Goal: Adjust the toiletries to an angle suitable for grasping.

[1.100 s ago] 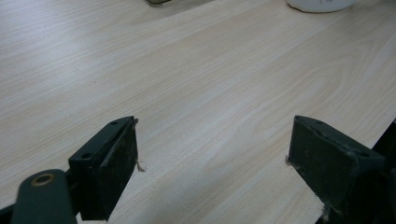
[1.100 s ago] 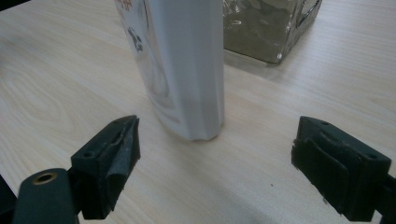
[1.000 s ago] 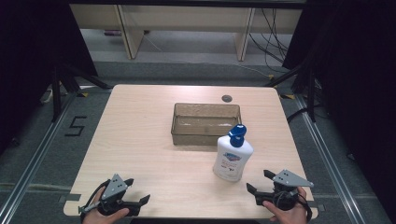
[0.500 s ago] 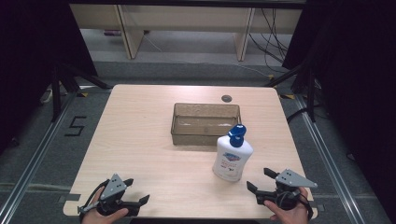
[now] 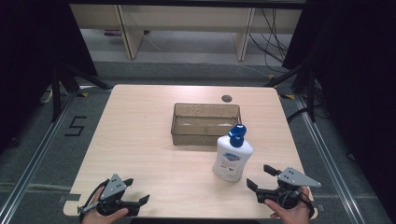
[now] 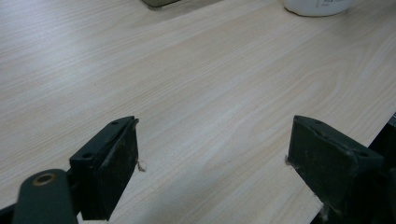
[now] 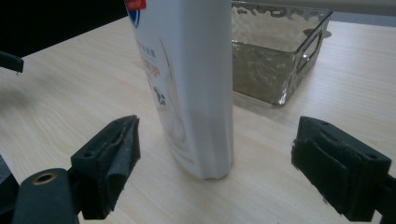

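A white pump bottle (image 5: 232, 157) with a blue top stands upright on the wooden table (image 5: 140, 140), just in front of a clear rectangular bin (image 5: 205, 123). My right gripper (image 5: 261, 178) rests near the front right edge, open, with the bottle (image 7: 191, 84) a short way ahead between the lines of its jaws, not touched. The bin (image 7: 275, 60) lies behind the bottle. My left gripper (image 5: 137, 191) sits at the front left edge, open over bare wood. The bottle's base (image 6: 317, 5) shows far ahead of the left gripper (image 6: 212, 149).
A small round grommet (image 5: 227, 98) is set in the table behind the bin. Dark floor with cables and desk legs lies beyond the far edge. A floor mark "5" (image 5: 74, 126) is left of the table.
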The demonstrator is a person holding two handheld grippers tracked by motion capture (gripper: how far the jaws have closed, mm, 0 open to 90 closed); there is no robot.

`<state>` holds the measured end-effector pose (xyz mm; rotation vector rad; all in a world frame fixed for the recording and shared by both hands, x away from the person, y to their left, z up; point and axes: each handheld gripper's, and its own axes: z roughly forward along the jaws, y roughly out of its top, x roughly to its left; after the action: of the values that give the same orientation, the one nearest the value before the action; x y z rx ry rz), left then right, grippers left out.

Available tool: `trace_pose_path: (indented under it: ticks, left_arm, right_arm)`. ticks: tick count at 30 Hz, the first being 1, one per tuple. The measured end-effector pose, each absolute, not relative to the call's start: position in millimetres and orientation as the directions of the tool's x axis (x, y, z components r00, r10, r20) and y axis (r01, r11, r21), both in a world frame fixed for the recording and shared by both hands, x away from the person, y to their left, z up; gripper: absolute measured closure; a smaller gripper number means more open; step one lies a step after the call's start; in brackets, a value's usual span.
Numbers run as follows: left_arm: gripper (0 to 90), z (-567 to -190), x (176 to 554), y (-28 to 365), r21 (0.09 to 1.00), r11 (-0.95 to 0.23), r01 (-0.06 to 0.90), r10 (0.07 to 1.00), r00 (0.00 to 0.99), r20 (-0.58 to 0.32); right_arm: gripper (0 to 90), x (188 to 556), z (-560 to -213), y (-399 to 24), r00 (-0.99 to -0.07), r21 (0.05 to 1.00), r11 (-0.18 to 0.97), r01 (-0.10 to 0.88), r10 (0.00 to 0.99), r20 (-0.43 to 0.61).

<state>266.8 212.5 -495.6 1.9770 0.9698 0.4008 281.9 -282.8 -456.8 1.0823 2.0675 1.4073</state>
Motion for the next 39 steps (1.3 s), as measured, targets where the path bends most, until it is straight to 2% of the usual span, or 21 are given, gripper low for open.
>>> trace_pose_path:
  ticks: [1,2,8,9,12,13,14,15,16,23,24,31,32,35,39]
  left_arm:
    - [15.6,-495.3,266.7,212.7,0.818,-0.318,0.48,0.76,0.645,-0.082]
    - [15.6,-495.4,266.9,212.7,0.819,-0.318,0.478,0.759,0.646,-0.081]
    - [15.6,-495.2,266.6,212.3,0.821,-0.308,0.482,0.76,0.643,-0.092]
    - [15.6,-495.1,266.5,212.4,0.82,-0.309,0.481,0.76,0.644,-0.091]
    - [15.6,-495.0,266.5,212.4,0.82,-0.31,0.48,0.759,0.644,-0.09]
    - [15.6,-494.7,266.7,213.2,0.816,-0.323,0.479,0.757,0.648,-0.081]
    - [15.6,-494.7,266.7,213.2,0.816,-0.323,0.479,0.757,0.648,-0.081]
    - [15.6,-494.8,266.7,213.2,0.816,-0.323,0.48,0.757,0.648,-0.082]
    - [15.6,-494.8,266.7,213.2,0.816,-0.323,0.48,0.757,0.648,-0.082]
    - [15.6,-495.4,266.9,212.9,0.817,-0.319,0.48,0.757,0.648,-0.084]
    - [15.6,-495.5,267.0,213.1,0.817,-0.32,0.479,0.757,0.648,-0.084]
    - [15.6,-495.8,267.0,212.4,0.821,-0.307,0.481,0.76,0.643,-0.093]
    - [15.6,-495.8,267.0,212.4,0.822,-0.305,0.481,0.76,0.643,-0.094]
    - [15.6,-495.7,266.9,212.4,0.821,-0.306,0.481,0.76,0.643,-0.093]
    - [15.6,-495.6,266.9,212.5,0.821,-0.306,0.481,0.76,0.643,-0.094]
  right_arm:
    - [15.3,281.0,-456.5,-280.8,-0.607,0.912,0.164,0.377,0.787,0.109]
    - [15.4,282.0,-453.8,-282.7,-0.615,0.913,0.191,0.36,0.785,0.078]
    - [15.4,281.0,-444.5,-280.4,-0.621,0.923,0.184,0.338,0.781,0.071]
    - [15.5,279.6,-443.8,-278.9,-0.618,0.919,0.168,0.356,0.78,0.097]
    - [15.5,280.8,-441.1,-279.8,-0.626,0.925,0.188,0.33,0.777,0.065]
    - [15.5,279.6,-439.8,-279.2,-0.622,0.923,0.181,0.341,0.779,0.077]
    - [15.5,276.7,-439.0,-276.9,-0.613,0.91,0.149,0.386,0.779,0.132]
    - [15.5,279.8,-438.8,-279.6,-0.625,0.924,0.183,0.337,0.777,0.074]
    - [15.5,278.7,-437.7,-278.3,-0.626,0.919,0.164,0.357,0.772,0.106]
    - [15.6,280.0,-429.5,-279.0,-0.624,0.935,0.162,0.315,0.778,0.076]
    - [15.6,278.4,-427.4,-278.4,-0.629,0.929,0.148,0.34,0.77,0.107]
    - [16.2,279.5,-421.5,-277.1,-0.624,0.936,0.148,0.32,0.776,0.091]
    - [16.3,278.7,-420.9,-275.0,-0.622,0.934,0.125,0.335,0.774,0.119]
    - [16.5,280.7,-418.0,-274.8,-0.634,0.94,0.147,0.307,0.769,0.086]
    - [16.7,279.4,-413.3,-274.5,-0.629,0.934,0.154,0.322,0.772,0.09]
